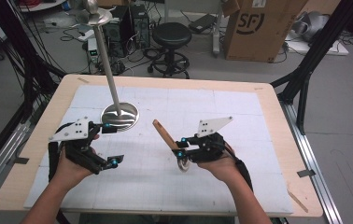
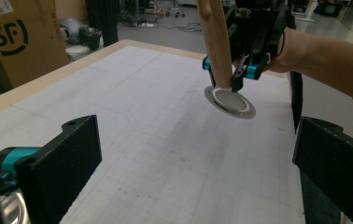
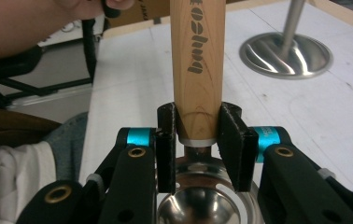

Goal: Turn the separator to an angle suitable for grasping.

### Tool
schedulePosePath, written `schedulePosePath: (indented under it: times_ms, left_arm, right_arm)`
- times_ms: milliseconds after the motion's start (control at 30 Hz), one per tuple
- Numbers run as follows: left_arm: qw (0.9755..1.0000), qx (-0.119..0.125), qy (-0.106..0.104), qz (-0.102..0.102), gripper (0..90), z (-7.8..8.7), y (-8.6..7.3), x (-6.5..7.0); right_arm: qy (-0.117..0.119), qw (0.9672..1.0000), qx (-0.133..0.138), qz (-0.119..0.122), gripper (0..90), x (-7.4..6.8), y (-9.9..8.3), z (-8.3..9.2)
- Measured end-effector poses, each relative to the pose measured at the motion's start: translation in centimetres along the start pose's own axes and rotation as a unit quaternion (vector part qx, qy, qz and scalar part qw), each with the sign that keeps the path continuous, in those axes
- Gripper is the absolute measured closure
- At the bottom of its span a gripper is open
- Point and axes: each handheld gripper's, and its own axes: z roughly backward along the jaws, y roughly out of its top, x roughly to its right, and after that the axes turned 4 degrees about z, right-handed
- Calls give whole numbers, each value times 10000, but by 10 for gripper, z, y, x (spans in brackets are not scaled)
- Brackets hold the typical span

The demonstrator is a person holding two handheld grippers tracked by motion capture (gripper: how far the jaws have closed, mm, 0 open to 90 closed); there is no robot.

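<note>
- Wooden-handled strainer point(image 1: 167, 140) is held at frame centre, clamped at its handle by the right gripper point(image 1: 180, 148).
- Steel stand point(image 1: 120, 115) is seen upper left, near the left gripper point(image 1: 108, 144), whose jaws are spread apart around nothing.

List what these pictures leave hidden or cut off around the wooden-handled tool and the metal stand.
- Wooden handle: its far end is cut off by the top edge of the right gripper view.
- Tool's metal ring: partly hidden under the right gripper in the high view.
- Metal stand: its pole is cut off by the top edge of the right gripper view.
</note>
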Motion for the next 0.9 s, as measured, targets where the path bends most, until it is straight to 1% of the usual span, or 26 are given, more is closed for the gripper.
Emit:
schedulePosePath:
  times_ms: [67, 100, 200, 267, 300, 467, 500, 567, 700, 733, 767, 800, 900]
  left_arm:
    - [10000, 37, -41, -14, 17, -3, 4, 2]
    - [9999, 32, -81, -50, 17, -4, 5, 2]
    - [9998, 86, -141, -70, 17, -8, 10, 4]
    - [9997, 113, -173, -87, 17, -12, 12, 6]
    - [9996, 114, -210, -130, 17, -14, 15, 7]
    - [9992, 199, -318, -166, 17, -23, 23, 10]
    - [9990, 194, -340, -199, 17, -24, 24, 10]
    - [9988, 240, -378, -195, 17, -26, 26, 11]
    - [9988, 206, -390, -193, 17, -30, 27, 12]
    - [9988, 199, -413, -182, 17, -32, 28, 12]
    - [9988, 199, -413, -182, 17, -32, 28, 12]
    - [9986, 226, -454, -177, 17, -33, 29, 13]
    - [9984, 242, -469, -182, 17, -35, 30, 14]
  right_arm:
    - [87, 10000, 31, 7, 690, -1, 2, -4]
    - [87, 10000, 31, 7, 690, -1, 2, -4]
    - [160, 9998, 84, 67, 690, -2, 5, -8]
    - [163, 9998, 93, 86, 690, -2, 6, -9]
    - [171, 9998, 92, 103, 690, -2, 6, -10]
    - [253, 9995, 125, 109, 690, -4, 10, -16]
    - [287, 9994, 146, 146, 690, -5, 12, -19]
    - [333, 9991, 183, 171, 690, -6, 13, -21]
    - [416, 9987, 221, 215, 690, -7, 14, -24]
    - [429, 9985, 221, 262, 690, -7, 14, -25]
    - [440, 9984, 235, 248, 690, -8, 14, -25]
    - [466, 9982, 259, 262, 690, -8, 14, -25]
    - [493, 9979, 301, 282, 690, -8, 15, -25]
